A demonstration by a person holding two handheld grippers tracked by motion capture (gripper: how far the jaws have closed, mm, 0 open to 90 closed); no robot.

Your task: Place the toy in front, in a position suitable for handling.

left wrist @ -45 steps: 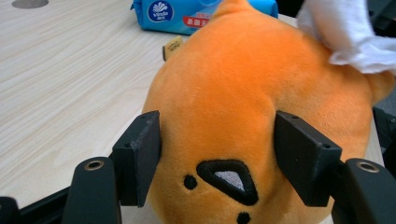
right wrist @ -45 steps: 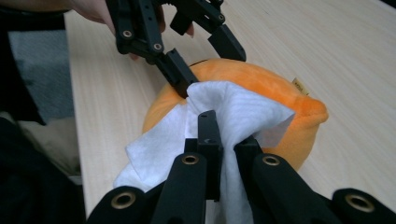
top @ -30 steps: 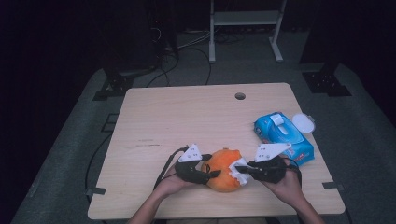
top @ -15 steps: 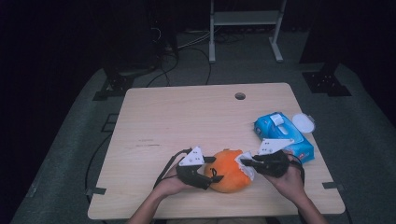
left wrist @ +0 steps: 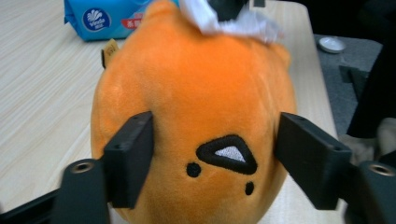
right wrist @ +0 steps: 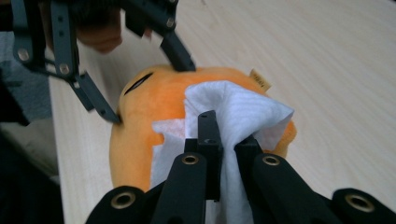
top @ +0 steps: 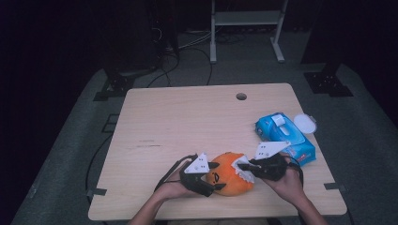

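An orange plush toy [top: 230,176] with a stitched face lies near the table's front edge. My left gripper [top: 216,176] straddles its left side. In the left gripper view both black pads [left wrist: 133,161] rest against the plush [left wrist: 196,93]. The jaws have just been opening, and the toy is still between them. My right gripper [top: 241,165] is shut on a crumpled white wipe [right wrist: 238,112]. It holds the wipe [top: 245,172] against the top of the plush [right wrist: 154,98] from the right.
A blue pack of wipes [top: 284,136] lies just right of the hands, with a white round lid [top: 305,123] beside it at the table edge. The wooden table [top: 187,117] has a small hole [top: 241,96] at the back. Cables and stands lie on the dark floor beyond.
The left jaws stand a little wider around the plush than before. Both hands stay at the toy, and the wipe has shifted slightly on its top.
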